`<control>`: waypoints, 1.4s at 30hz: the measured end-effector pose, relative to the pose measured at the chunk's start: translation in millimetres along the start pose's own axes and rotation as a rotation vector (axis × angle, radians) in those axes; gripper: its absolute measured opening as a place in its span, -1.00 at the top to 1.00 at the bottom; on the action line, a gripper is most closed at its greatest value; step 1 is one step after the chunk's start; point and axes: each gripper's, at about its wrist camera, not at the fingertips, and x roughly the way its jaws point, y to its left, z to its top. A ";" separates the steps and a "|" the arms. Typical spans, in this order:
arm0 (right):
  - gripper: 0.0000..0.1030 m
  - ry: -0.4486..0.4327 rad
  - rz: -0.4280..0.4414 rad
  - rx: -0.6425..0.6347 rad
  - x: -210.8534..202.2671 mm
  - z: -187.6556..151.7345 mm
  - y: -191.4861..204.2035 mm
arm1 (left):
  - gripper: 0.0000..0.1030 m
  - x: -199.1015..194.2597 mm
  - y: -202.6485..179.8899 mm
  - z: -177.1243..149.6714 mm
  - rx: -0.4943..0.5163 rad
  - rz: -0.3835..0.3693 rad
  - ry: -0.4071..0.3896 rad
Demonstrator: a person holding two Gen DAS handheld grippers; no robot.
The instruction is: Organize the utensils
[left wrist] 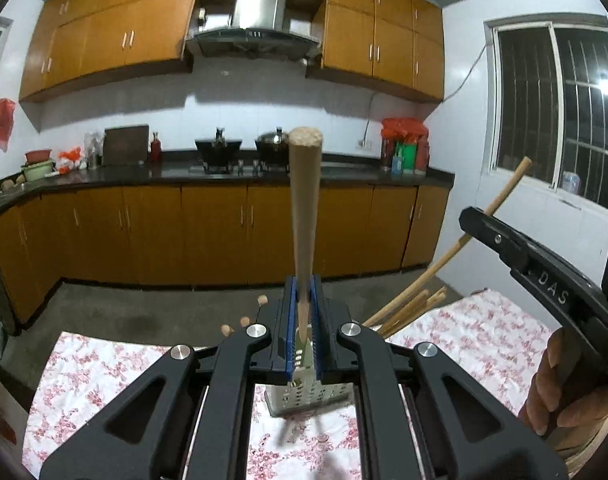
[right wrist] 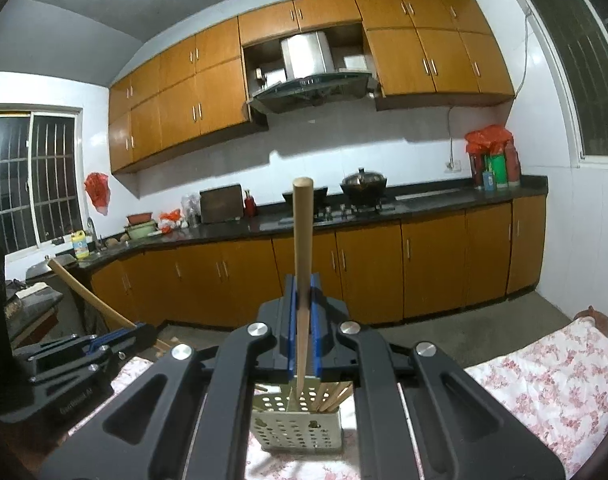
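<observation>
Now, left wrist view: the left gripper (left wrist: 303, 308) is clamped tight on a wooden stick (left wrist: 304, 216), blue pads (left wrist: 290, 320) pinching it low on the shaft. The stick stands nearly upright, its blunt end up against the kitchen backdrop, its lower end dipping into the perforated metal holder (left wrist: 308, 394) sitting right under the fingers on the floral cloth (left wrist: 104, 380). More sticks (left wrist: 408, 308) fan out of the holder to the right, and a few tips (left wrist: 244, 321) poke up on the left. The right gripper (left wrist: 468, 220) comes in from the right edge, close by, with another long stick (left wrist: 504, 192) slanting up past its tip. The cloth runs wide to left and right of the holder; its far edge drops off to bare floor (left wrist: 144, 304) just beyond.

Over to the right wrist view: the right gripper (right wrist: 303, 316) is closed on its own stick (right wrist: 303, 264), again nearly vertical, bottom end inside the holder (right wrist: 296, 424) directly below. Several sticks (right wrist: 336, 394) lean in the holder's right corner. The left gripper (right wrist: 140, 330) sits low at the left, near, its stick (right wrist: 88, 292) angling up and away. The cloth (right wrist: 544, 380) stretches off to the right, and the floor (right wrist: 444, 340) lies beyond it up to the cabinets (right wrist: 368, 272).
</observation>
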 end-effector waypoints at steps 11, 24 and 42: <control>0.79 0.132 -0.009 -0.010 45.9 -23.2 5.7 | 0.85 42.2 0.7 -23.5 -0.023 -0.010 0.097; -0.46 0.004 -0.044 0.013 -22.3 -17.1 -9.4 | -0.24 -8.3 17.6 -13.9 -0.102 -0.018 -0.053; -0.92 -0.021 -0.242 -0.165 -106.6 -97.3 13.5 | -0.97 -94.8 -9.0 -100.5 0.096 0.263 -0.178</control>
